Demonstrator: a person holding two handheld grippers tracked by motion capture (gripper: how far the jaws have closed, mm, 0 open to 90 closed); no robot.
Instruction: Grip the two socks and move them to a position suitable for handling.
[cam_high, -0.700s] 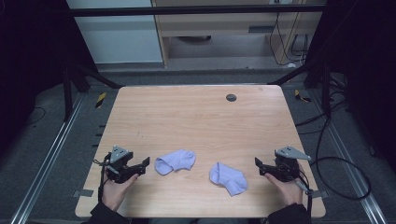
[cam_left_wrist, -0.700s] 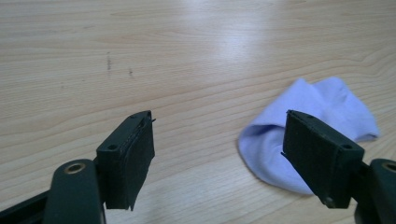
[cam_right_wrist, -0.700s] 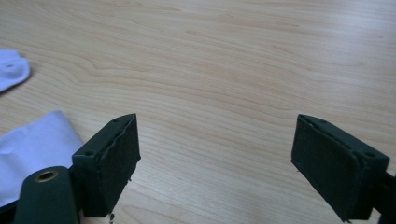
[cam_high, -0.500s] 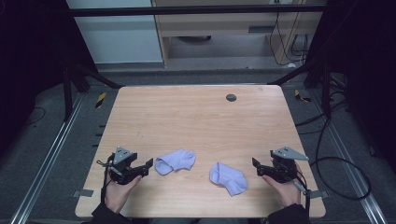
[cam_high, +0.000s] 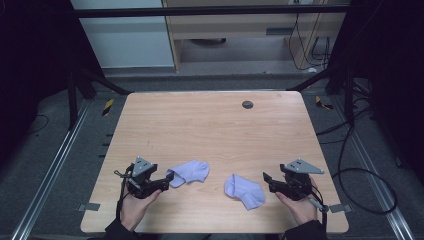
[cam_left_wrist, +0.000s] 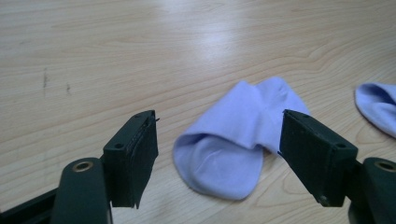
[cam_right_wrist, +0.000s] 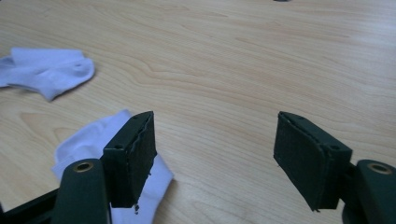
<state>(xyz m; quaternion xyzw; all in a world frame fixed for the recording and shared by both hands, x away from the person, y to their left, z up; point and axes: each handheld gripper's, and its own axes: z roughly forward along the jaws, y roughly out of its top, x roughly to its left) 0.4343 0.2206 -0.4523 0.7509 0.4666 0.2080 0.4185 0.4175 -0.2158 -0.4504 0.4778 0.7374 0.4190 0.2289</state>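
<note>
A: We saw the table (cam_high: 210, 125) first, a pale wood-grain top with rounded corners across the middle of the high view, bare but for a small dark disc (cam_high: 247, 104) near its upper edge.

B: And the two socks low in that frame: the left sock (cam_high: 189, 172) just left of centre, the right sock (cam_high: 244, 191) just right of it, well apart. Both looked like soft lilac knit, limp and crumpled flat.

A: We judged the hands were set to take one each. The left claw (cam_high: 169, 181) stood wide open with the left sock's rounded end (cam_left_wrist: 219, 161) right before its jaws, nothing gripped.

B: The right claw (cam_high: 266, 181) gaped too, empty, the right sock (cam_right_wrist: 100, 140) beside its left jaw.
</note>
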